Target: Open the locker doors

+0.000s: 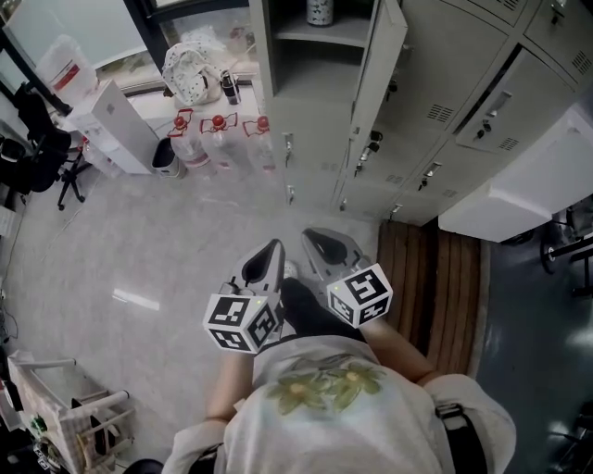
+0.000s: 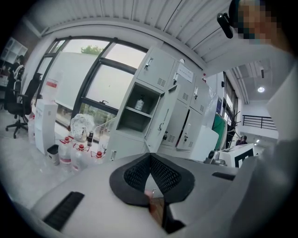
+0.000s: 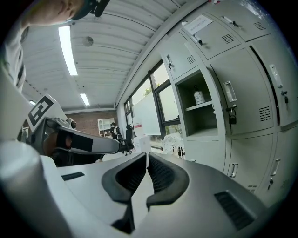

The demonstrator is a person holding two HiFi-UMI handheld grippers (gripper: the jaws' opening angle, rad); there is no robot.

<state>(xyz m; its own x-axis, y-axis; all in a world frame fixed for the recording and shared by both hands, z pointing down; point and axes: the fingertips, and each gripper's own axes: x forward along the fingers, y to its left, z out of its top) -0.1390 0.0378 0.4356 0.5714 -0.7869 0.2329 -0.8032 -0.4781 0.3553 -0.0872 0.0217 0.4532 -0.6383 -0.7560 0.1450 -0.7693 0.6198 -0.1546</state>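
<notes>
Head view looks steeply down on a person standing on a pale glossy floor (image 1: 139, 250), a gripper in each hand held close in front of the body, side by side and nearly touching. Of the two, the left gripper (image 1: 274, 248) has its jaws brought together, tip against tip, with nothing between them (its own view shows the dark ribbed pads meeting in a point). The right gripper (image 1: 312, 237) is likewise closed, with only a thin slit between its pads, and it carries nothing. Both point toward the bank of grey lockers (image 1: 445, 120), which stands ahead and to the right, well apart from either gripper. One locker door (image 1: 382, 79) stands swung open, showing a compartment with a shelf and a small jar (image 1: 320, 11) on it. The doors beside and below it are closed, their handles (image 1: 288, 148) untouched. Three clear water bottles (image 1: 219, 141) with red caps stand on the floor just left of the lockers, near a white box (image 1: 116, 120). A slatted wooden mat (image 1: 431, 278) lies on the floor before the lockers at the right.
</notes>
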